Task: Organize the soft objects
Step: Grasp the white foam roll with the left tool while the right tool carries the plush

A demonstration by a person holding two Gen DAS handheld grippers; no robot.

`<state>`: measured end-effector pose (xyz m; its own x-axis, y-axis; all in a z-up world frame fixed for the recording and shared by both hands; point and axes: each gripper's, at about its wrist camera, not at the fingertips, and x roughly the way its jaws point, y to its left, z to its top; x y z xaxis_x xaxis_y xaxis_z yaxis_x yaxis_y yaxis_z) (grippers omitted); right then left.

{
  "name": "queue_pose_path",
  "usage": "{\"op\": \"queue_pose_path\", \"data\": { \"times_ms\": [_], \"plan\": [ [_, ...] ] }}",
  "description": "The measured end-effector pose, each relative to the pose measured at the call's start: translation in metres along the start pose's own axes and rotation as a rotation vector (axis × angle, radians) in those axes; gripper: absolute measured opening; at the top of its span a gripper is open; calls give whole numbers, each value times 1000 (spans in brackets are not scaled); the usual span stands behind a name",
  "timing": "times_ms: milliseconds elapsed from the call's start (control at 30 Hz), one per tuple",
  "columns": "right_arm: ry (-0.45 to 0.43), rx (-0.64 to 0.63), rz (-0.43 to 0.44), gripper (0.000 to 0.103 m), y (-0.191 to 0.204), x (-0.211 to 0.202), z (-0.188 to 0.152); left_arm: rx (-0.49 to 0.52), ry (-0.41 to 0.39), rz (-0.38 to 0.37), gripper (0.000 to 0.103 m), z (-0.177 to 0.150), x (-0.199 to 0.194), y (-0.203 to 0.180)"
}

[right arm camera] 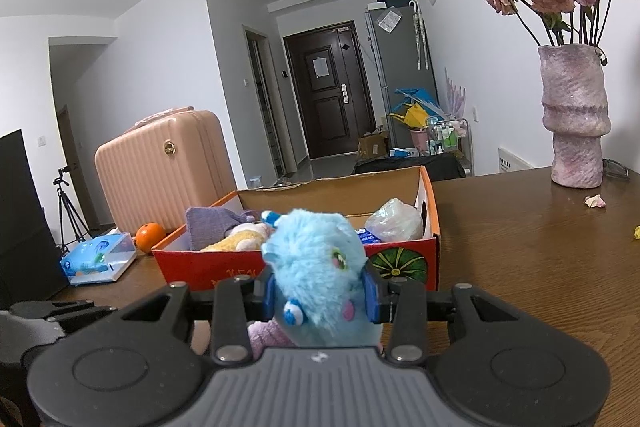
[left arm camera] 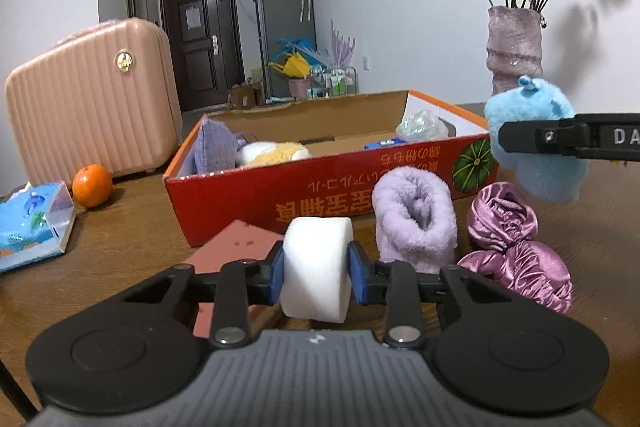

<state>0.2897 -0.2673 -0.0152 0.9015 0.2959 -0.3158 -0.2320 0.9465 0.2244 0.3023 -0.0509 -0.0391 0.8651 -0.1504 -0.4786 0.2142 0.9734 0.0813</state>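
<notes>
My left gripper (left arm camera: 316,269) is shut on a white foam roll (left arm camera: 316,259), held just above the wooden table in front of the red cardboard box (left arm camera: 320,183). My right gripper (right arm camera: 320,297) is shut on a fluffy blue plush toy (right arm camera: 316,267), held above the table at the box's near right corner; the toy (left arm camera: 536,143) shows at the right in the left wrist view. A lilac fuzzy sock roll (left arm camera: 414,215) and a shiny purple satin cloth (left arm camera: 516,247) lie on the table before the box. Inside the box are a purple knit piece (left arm camera: 214,147), a yellow-white plush (left arm camera: 276,151) and a clear plastic bag (left arm camera: 422,125).
A pink suitcase (left arm camera: 92,99) stands at the left behind an orange (left arm camera: 92,185) and a blue tissue pack (left arm camera: 32,223). A pink vase of dried roses (right arm camera: 576,115) stands at the back right. A reddish flat card (left arm camera: 236,247) lies under my left gripper.
</notes>
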Motion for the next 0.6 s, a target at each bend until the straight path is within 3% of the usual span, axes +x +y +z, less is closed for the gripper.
{"op": "queue_pose_path", "data": {
  "times_ms": [600],
  "plan": [
    [-24,-24,0,40,3,1,2,-36,-122,39,32,14,-26,5]
  ]
}}
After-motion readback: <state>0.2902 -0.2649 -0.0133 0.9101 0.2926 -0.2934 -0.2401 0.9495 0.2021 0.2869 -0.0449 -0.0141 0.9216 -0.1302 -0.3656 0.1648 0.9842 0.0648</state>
